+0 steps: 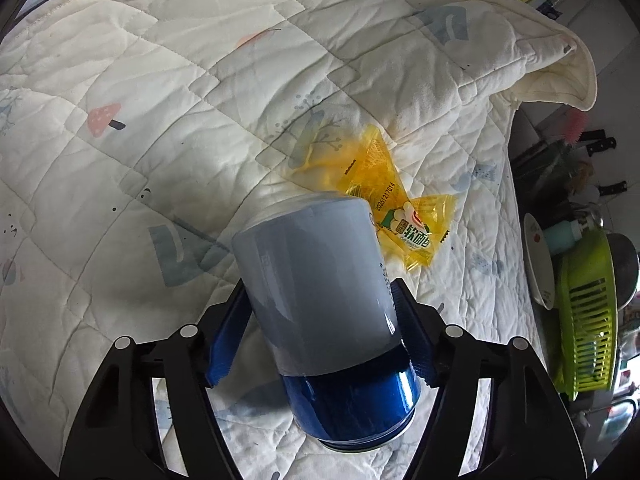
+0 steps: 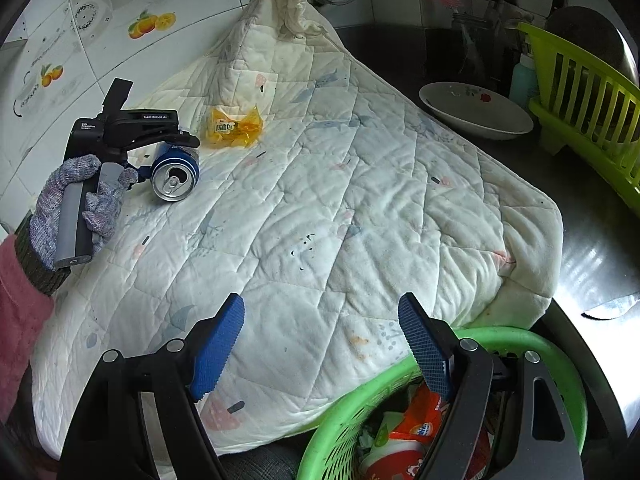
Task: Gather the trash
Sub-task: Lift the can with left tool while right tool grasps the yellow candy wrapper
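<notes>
The left gripper [image 1: 320,320] has its blue pads against both sides of a blue drink can [image 1: 332,320] at lower centre, on the white quilt [image 1: 160,140]. A yellow wrapper [image 1: 384,196] lies just beyond it. The right gripper [image 2: 320,344], jaws apart and empty, hangs over the green basket [image 2: 344,412] at lower right, which holds red and white packaging.

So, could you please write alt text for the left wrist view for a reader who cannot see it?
The left gripper has its blue pads against a blue and grey drink can over a white quilted blanket. A yellow snack wrapper lies just beyond the can, and a green dish rack stands at the right edge.
</notes>
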`<state>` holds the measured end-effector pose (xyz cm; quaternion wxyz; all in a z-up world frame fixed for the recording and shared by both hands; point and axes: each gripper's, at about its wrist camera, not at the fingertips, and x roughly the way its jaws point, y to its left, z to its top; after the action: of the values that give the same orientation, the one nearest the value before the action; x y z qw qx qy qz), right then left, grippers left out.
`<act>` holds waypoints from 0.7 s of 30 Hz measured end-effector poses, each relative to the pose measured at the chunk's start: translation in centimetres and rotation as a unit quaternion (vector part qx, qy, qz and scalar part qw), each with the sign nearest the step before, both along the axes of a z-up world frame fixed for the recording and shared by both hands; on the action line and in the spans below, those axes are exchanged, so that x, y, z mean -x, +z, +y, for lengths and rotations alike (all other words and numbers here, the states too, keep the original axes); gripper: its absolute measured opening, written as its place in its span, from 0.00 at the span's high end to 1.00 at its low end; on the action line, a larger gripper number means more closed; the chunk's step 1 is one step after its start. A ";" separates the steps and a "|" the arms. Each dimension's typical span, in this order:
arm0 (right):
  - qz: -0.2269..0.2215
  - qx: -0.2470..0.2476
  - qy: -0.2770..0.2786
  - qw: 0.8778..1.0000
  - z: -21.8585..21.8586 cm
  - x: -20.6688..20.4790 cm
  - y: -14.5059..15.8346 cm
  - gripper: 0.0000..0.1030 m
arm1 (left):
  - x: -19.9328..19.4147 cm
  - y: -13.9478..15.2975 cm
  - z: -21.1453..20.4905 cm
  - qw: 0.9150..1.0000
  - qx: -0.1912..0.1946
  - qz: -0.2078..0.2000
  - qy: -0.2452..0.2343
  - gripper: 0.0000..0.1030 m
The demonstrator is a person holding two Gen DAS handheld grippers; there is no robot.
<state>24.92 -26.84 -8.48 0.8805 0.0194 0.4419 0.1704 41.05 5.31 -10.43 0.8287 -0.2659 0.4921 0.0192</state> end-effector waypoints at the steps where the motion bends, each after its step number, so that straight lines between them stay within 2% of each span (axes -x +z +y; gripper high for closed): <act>1: 0.000 -0.001 0.002 1.000 0.1 -0.2 0.0 0.26 | 0.2 0.2 0.1 1.000 -0.001 -0.001 -0.006 0.40; 12: -0.008 0.002 0.029 1.000 3.1 -2.3 1.0 0.26 | 2.5 2.2 2.1 1.000 -0.005 0.000 -0.027 0.43; 21: -0.022 -0.002 0.067 0.998 8.1 -7.4 2.6 0.26 | 6.1 4.2 5.3 0.999 -0.009 -0.009 -0.033 0.43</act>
<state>32.36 -18.77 -5.92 0.8767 -0.0117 0.4223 0.2301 34.94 10.56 -6.25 0.8359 -0.2418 0.4927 -0.0064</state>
